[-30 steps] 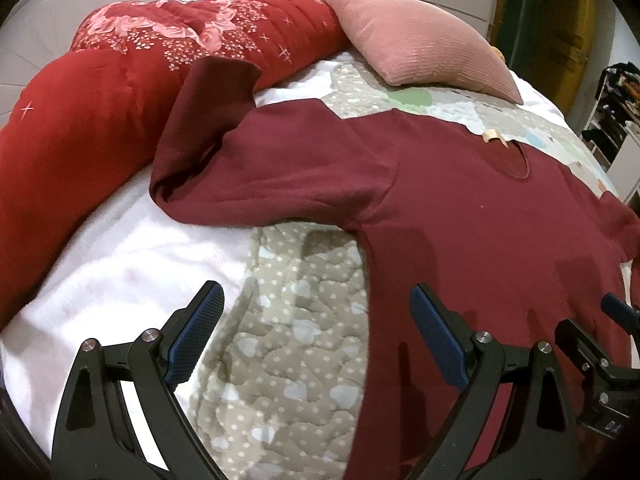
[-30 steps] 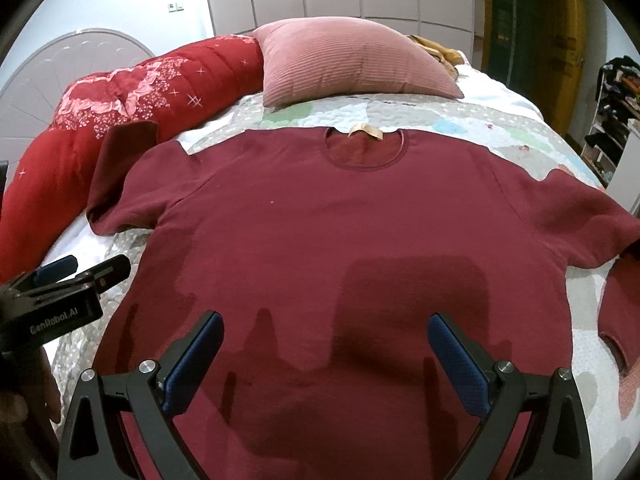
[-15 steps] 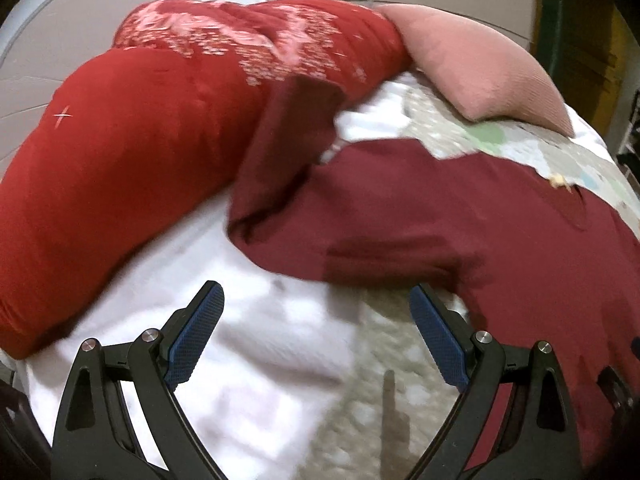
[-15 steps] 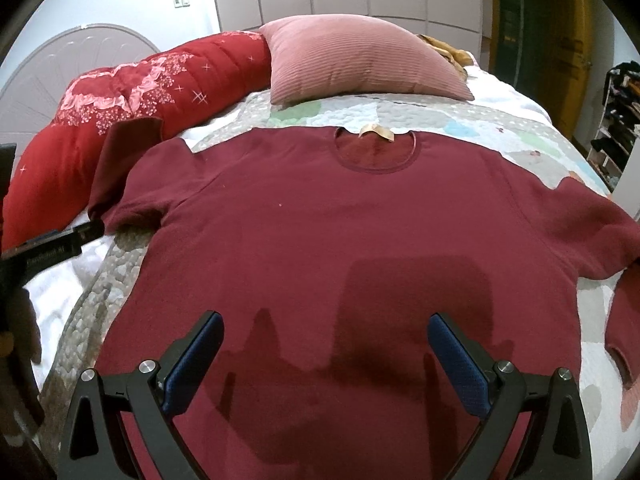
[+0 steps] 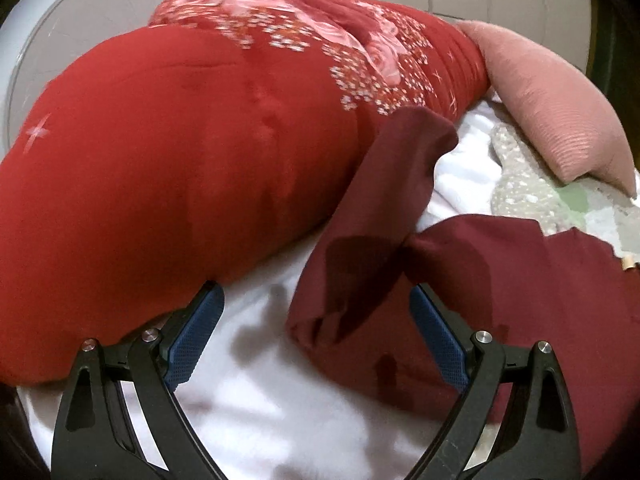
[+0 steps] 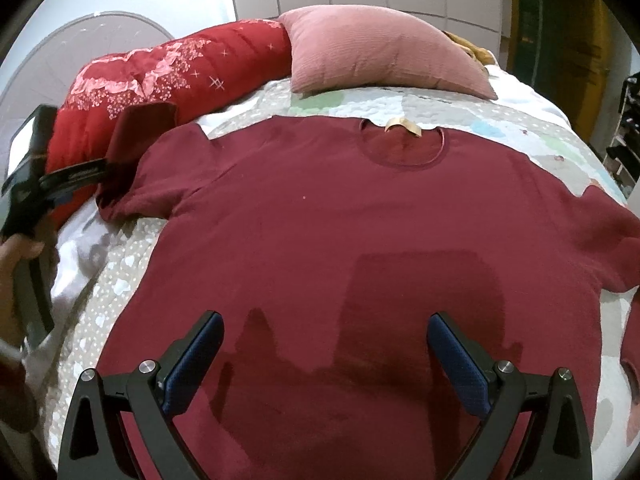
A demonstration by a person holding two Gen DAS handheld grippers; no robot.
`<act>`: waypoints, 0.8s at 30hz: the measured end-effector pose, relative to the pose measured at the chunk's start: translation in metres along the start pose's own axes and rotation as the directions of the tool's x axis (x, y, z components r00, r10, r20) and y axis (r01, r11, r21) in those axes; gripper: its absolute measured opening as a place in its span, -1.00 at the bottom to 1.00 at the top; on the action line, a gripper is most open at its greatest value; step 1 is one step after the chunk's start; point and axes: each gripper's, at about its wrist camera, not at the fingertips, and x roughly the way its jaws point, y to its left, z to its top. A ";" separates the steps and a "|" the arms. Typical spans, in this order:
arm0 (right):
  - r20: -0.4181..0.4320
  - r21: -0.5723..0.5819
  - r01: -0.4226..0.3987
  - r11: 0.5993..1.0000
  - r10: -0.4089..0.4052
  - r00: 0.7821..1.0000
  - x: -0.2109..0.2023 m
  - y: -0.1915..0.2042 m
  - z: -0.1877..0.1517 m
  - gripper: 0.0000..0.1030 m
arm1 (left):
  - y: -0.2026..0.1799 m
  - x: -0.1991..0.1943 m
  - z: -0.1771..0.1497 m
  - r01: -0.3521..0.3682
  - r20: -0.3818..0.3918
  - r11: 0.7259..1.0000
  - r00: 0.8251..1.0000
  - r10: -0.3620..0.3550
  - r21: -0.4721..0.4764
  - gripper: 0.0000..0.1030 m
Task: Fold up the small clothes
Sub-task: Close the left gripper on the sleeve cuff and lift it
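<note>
Spread flat across the middle of the right wrist view: a maroon shirt (image 6: 340, 240), collar toward the top of the frame with a tan neck label (image 6: 402, 125) at the neckline, hem at the bottom edge. Lying on a patchwork quilt (image 6: 500, 120) over a bed, with a white sheet (image 6: 76, 248) showing at the left edge. At the shirt's left side, one long sleeve (image 6: 132, 160) bent upward and resting against a red floral duvet (image 6: 168, 76) in the upper left; beside that, at top centre, a pink ribbed pillow (image 6: 380, 52). Right gripper (image 6: 324, 360) at the bottom of the frame, released, jaws wide apart above the lower part of the shirt, grasping nothing. Left gripper (image 6: 60, 184) at the left edge of the same view, held in a hand (image 6: 16, 248), its tip close to the bent sleeve. In the left wrist view, left gripper (image 5: 316, 328) likewise released, blue pads spread wide, the folded sleeve (image 5: 380, 208) rising between them through the centre of the frame, the duvet (image 5: 180, 160) filling the left half, the pillow (image 5: 560, 120) at upper right, white sheet (image 5: 260, 380) below. Contact between pads and sleeve cloth: cannot tell.
</note>
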 end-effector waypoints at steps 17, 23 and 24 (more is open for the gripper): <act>-0.008 0.016 -0.011 1.000 0.011 1.000 0.005 -0.005 -0.001 0.97 | 0.008 0.015 0.013 0.139 -0.087 0.988 0.986 -0.144 -0.061 -0.61; -0.004 0.034 -0.012 0.999 0.013 1.000 0.001 -0.009 0.000 0.97 | -0.003 -0.007 0.020 0.175 -0.061 0.984 0.982 -0.177 -0.046 -0.61; -0.005 0.036 -0.012 0.999 0.012 1.000 0.001 -0.009 0.000 0.97 | -0.004 -0.009 0.020 0.175 -0.058 0.984 0.982 -0.177 -0.040 -0.61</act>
